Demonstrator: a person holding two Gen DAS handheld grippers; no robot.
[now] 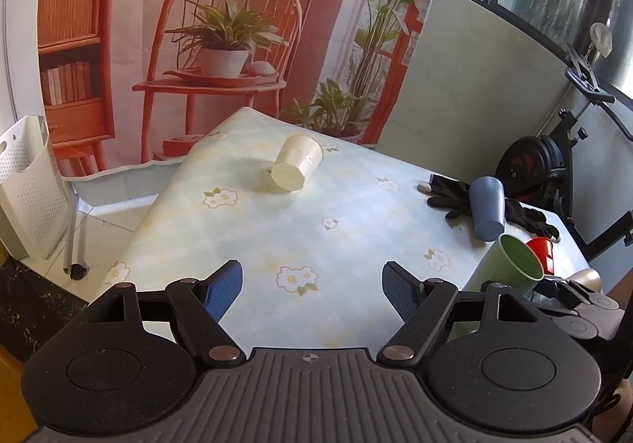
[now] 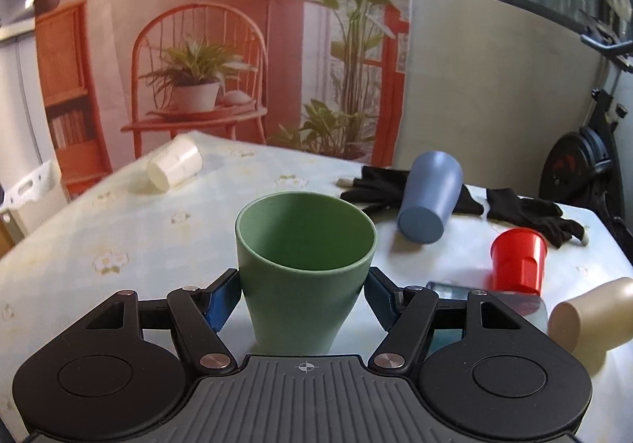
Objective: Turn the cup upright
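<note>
A green cup (image 2: pixel 306 276) stands upright, mouth up, between the fingers of my right gripper (image 2: pixel 302 296), whose blue pads touch its sides. It also shows in the left wrist view (image 1: pixel 510 270), tilted by the lens. My left gripper (image 1: pixel 312 288) is open and empty above the tablecloth. A cream cup (image 1: pixel 296 168) lies on its side far ahead of it; it also shows in the right wrist view (image 2: pixel 174 168). A blue cup (image 2: pixel 431 201) lies on its side. A red cup (image 2: pixel 518 261) stands upright. A beige cup (image 2: pixel 593 314) lies on its side at the right.
Black gloves (image 2: pixel 522 211) lie behind the blue and red cups. The table (image 1: pixel 245 245) has a floral cloth and ends at left and far edges. A white perforated basket (image 1: pixel 27 181) stands on the floor left. An exercise bike (image 1: pixel 554 162) is at right.
</note>
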